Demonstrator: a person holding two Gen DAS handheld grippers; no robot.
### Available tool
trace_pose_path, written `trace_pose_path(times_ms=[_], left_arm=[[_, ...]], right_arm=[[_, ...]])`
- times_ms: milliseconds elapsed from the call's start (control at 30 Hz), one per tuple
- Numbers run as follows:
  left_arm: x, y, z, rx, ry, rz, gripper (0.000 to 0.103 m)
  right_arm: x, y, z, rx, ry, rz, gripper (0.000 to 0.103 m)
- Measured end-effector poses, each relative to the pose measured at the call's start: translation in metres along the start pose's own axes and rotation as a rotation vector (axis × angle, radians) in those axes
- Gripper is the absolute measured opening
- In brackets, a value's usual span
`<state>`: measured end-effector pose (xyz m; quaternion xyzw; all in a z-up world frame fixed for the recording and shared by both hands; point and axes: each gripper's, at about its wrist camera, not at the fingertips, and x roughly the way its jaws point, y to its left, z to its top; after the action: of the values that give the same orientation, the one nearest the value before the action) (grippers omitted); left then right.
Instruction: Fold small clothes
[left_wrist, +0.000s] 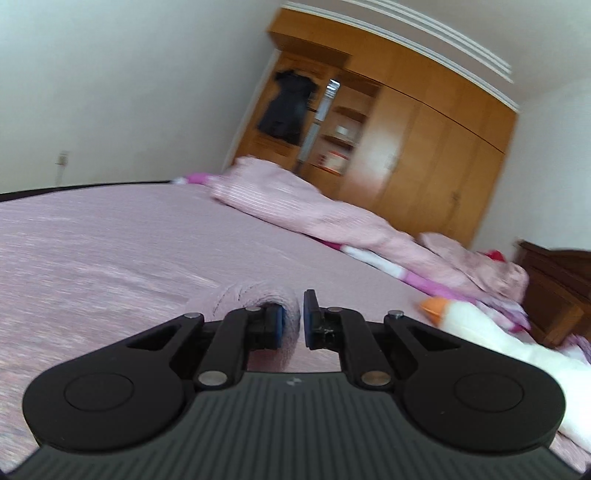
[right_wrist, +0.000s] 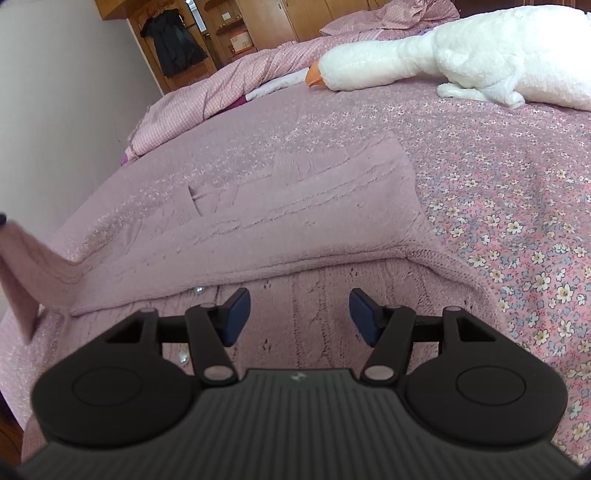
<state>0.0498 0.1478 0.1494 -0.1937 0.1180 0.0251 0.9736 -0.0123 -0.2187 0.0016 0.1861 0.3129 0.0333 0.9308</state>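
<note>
A pale pink knitted sweater (right_wrist: 295, 218) lies spread on the flowered pink bedspread (right_wrist: 517, 206), with one part folded over along a ridge just ahead of my right gripper (right_wrist: 300, 314). That gripper is open and empty, hovering over the sweater's near part. At the far left of the right wrist view a strip of the sweater (right_wrist: 22, 266) is lifted off the bed. In the left wrist view my left gripper (left_wrist: 293, 321) is shut on a fold of this pink knit (left_wrist: 255, 295) and holds it above the bed.
A white plush goose (right_wrist: 461, 48) with an orange beak lies at the far right of the bed; it also shows in the left wrist view (left_wrist: 491, 325). A crumpled pink duvet (left_wrist: 314, 206) lies along the far side. A wooden wardrobe (left_wrist: 424, 129) stands behind.
</note>
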Motion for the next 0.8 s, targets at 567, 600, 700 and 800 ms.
trace_pose_path(times_ms=[567, 600, 700, 800], left_arm=[[0.07, -0.079, -0.144, 0.131, 0.428, -0.109, 0.012], [0.071, -0.078, -0.149, 0.133, 0.446, -0.11, 0.013], [0.072, -0.072, -0.151, 0.136, 0.471, -0.107, 0.021], [0.069, -0.069, -0.147, 0.123, 0.494, -0.124, 0.04]], right_arm=[[-0.007, -0.025, -0.002, 0.058, -0.015, 0.006, 0.062], [-0.007, -0.026, -0.002, 0.061, -0.015, 0.007, 0.062], [-0.006, -0.028, -0.003, 0.068, -0.015, 0.009, 0.062], [-0.004, -0.029, -0.002, 0.068, -0.014, 0.012, 0.062]])
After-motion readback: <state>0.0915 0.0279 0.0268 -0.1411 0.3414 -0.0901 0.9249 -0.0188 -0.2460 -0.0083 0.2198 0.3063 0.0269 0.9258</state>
